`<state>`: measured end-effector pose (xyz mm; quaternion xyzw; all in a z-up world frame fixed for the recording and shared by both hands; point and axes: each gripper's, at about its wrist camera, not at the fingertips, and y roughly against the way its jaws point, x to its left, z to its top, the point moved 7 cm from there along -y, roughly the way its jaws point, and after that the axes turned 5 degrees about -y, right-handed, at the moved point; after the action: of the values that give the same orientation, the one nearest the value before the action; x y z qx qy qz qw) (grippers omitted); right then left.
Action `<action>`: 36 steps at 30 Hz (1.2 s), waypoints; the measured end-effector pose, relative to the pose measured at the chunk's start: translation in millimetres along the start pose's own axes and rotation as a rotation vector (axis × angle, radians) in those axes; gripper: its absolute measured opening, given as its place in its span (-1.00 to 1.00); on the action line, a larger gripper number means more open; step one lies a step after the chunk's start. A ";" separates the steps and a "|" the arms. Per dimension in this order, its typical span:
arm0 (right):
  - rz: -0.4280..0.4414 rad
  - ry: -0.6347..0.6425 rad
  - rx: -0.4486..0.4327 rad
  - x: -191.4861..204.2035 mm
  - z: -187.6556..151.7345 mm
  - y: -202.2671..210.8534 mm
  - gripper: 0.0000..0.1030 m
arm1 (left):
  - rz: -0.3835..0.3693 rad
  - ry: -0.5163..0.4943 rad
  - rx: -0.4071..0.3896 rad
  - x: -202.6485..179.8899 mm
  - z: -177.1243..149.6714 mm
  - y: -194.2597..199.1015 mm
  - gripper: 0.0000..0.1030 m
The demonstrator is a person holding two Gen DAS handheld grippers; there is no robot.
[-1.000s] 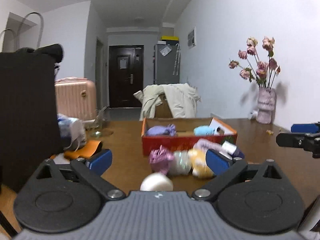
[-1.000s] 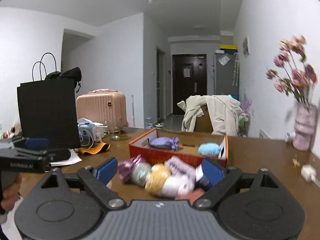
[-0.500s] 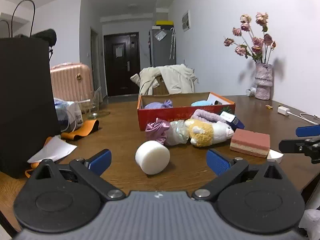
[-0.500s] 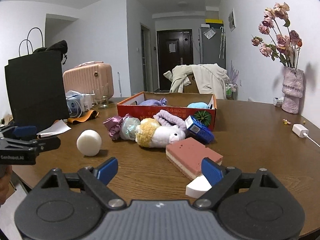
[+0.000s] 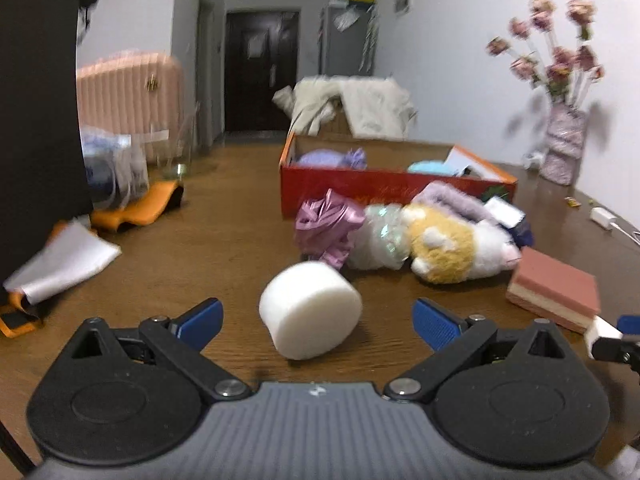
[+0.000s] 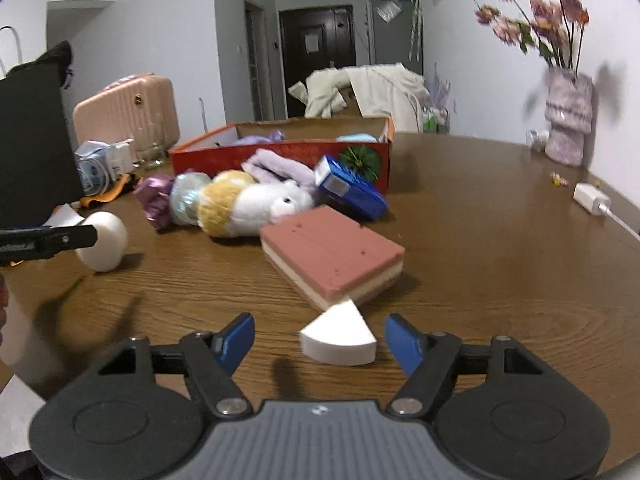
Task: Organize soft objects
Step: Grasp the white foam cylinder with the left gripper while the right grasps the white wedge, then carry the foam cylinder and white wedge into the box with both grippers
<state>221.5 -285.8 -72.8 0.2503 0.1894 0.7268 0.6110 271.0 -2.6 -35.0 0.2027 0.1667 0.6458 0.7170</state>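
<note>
My left gripper [image 5: 318,322] is open, with a white foam cylinder [image 5: 310,310] lying on the table between its blue fingers. My right gripper [image 6: 320,340] is open around a white foam wedge [image 6: 340,340], which rests on the table against a pink layered sponge [image 6: 332,252]. Behind lie a yellow-white plush toy [image 6: 248,204], a purple ribbon bundle [image 5: 326,228], a lilac fuzzy cloth [image 6: 280,168] and a blue carton [image 6: 350,190]. A red box [image 5: 392,184] holds a purple item and a light blue one.
A black bag [image 5: 38,120] stands at the left with paper [image 5: 64,260] and an orange item [image 5: 140,208] beside it. A vase of pink flowers [image 6: 568,120] and a white charger [image 6: 592,202] are at the right. A pink suitcase [image 6: 128,112] and a draped chair [image 5: 352,104] stand beyond.
Both grippers have moved forward and lower toward the table. The cylinder now sits between the left fingers, the wedge between the right fingers. The right jaws have narrowed a little.
</note>
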 end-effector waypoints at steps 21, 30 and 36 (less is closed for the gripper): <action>0.060 0.027 0.039 8.4 -4.8 13.6 -0.37 | -0.018 0.077 0.005 4.0 -0.4 7.0 0.13; 0.126 0.065 -0.062 29.1 27.4 34.2 -0.37 | -0.049 0.067 -0.079 1.1 19.2 42.8 0.13; 0.188 0.151 -0.129 35.2 105.3 12.4 -0.37 | -0.132 0.061 -0.151 0.1 80.6 18.5 0.14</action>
<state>269.9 -256.6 23.6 0.1715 0.1635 0.8083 0.5390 295.5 -7.0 43.9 0.1171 0.1523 0.6137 0.7658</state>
